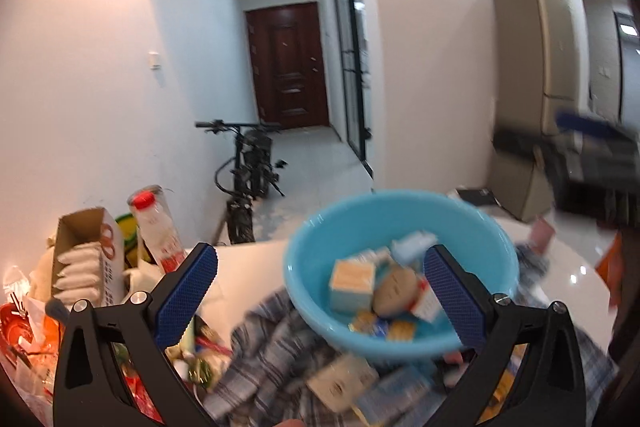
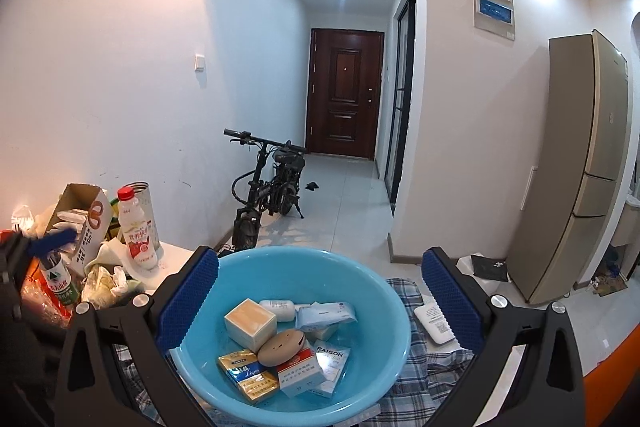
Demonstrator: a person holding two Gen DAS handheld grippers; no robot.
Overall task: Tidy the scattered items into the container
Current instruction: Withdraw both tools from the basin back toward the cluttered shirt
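Observation:
A light blue plastic basin [image 2: 384, 303] sits on a plaid cloth [image 2: 436, 375] on the white table and holds several small boxes and packets, among them a cream box [image 2: 250, 321] and a tan oval case [image 2: 282, 345]. My right gripper [image 2: 320, 303] is open and empty, its blue pads on either side of the basin. My left gripper [image 1: 320, 291] is open and empty, above the cloth with the basin [image 1: 472, 227] ahead, blurred. Loose packets [image 1: 340, 383] lie on the cloth [image 1: 272, 359] under it. A white flat box [image 2: 434, 325] lies right of the basin.
At the left stand a red-capped bottle [image 2: 138, 231], an open carton [image 2: 86, 223], a green-label bottle [image 2: 60, 279] and crumpled bags [image 2: 106, 281]. A folding bike [image 2: 272, 187] stands on the floor beyond. A fridge [image 2: 576, 163] is at the right. The table edge is orange [image 2: 616, 355].

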